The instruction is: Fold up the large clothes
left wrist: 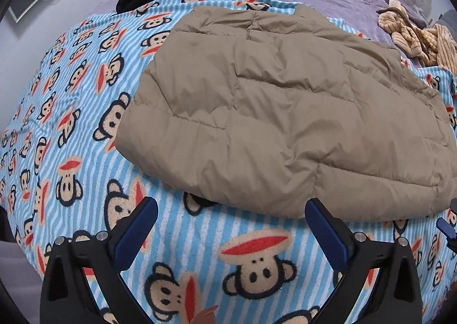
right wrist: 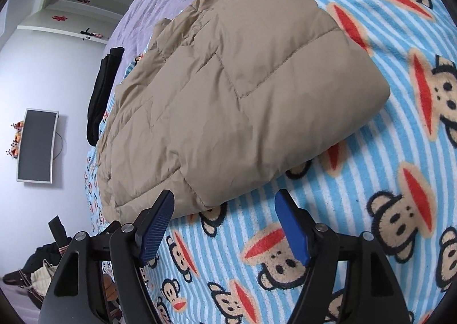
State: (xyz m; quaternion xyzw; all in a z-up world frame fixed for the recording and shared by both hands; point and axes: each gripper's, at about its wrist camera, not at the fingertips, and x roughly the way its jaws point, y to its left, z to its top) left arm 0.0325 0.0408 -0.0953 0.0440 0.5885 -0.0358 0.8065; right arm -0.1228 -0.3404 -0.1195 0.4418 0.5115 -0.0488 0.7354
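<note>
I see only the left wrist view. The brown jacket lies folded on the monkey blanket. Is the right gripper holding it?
Observer: No. The right gripper is open, nothing between its pads, just short of the jacket.
Operator: What is beside the bed, at the floor?
Observer: A pile of dark things at the lower left; I cannot identify them.
Operator: Anything on the wall above the screen?
Observer: White shelves with small red items.

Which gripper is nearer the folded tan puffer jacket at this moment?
Right, slightly. The right gripper has one fingertip over the tan puffer jacket's near edge; the left gripper hovers just short of it. Both are open and empty.
</note>
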